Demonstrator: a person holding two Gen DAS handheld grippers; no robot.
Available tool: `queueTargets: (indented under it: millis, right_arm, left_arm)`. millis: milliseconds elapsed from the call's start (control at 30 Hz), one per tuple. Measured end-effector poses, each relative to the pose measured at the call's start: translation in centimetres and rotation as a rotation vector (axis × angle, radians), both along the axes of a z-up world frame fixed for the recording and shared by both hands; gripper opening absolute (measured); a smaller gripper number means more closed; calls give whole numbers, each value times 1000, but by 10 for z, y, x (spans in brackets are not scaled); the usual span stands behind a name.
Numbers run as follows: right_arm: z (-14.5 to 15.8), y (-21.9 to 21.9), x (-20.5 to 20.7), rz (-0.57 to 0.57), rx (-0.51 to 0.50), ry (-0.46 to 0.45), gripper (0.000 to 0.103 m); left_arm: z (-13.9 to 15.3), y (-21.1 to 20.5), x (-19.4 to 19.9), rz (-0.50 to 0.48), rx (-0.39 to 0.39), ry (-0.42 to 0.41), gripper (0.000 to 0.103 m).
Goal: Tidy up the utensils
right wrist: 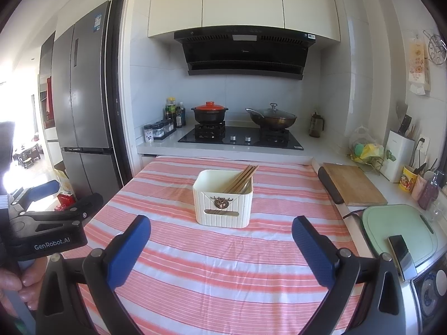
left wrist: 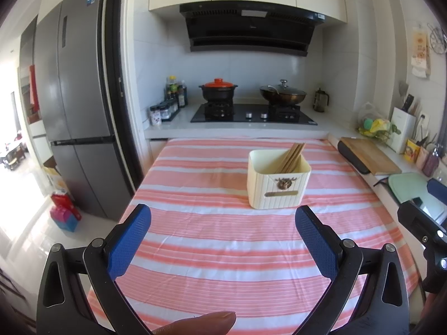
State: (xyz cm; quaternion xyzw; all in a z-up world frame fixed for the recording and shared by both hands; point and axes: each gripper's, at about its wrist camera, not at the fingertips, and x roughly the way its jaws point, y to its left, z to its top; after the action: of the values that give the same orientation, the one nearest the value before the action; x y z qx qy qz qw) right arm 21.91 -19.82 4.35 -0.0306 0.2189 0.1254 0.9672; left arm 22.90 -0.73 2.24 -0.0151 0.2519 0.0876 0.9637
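A cream utensil box [left wrist: 279,185] stands on the pink-and-white striped cloth [left wrist: 209,251]; it also shows in the right wrist view [right wrist: 223,206]. Several wooden chopsticks [left wrist: 293,157] lean inside it toward its far right corner, also seen in the right wrist view [right wrist: 241,178]. My left gripper [left wrist: 223,220] is open and empty, short of the box and to its left. My right gripper [right wrist: 220,230] is open and empty, just in front of the box. The left gripper's body shows at the left edge of the right wrist view [right wrist: 47,223].
A stove [right wrist: 240,136] with a red-lidded pot [right wrist: 209,113] and a wok [right wrist: 272,118] stands behind the table. A wooden cutting board [right wrist: 352,184], a green board [right wrist: 399,231] and utensil holders line the right counter. A fridge [left wrist: 75,106] stands left.
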Motion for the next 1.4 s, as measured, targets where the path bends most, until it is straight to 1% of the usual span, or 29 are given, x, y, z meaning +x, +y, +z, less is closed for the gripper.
queueTargets:
  millis: [933, 1300, 1400]
  right_arm:
    - [2, 0, -3, 5, -1, -11, 103]
    - [8, -3, -4, 4, -4, -19, 103]
    - [7, -3, -4, 3, -6, -14, 103]
  left_arm:
    - [1, -4, 0, -7, 4, -3, 103]
    - [4, -6, -1, -19, 12, -9, 103]
    - [3, -5, -2, -36, 0, -17, 103]
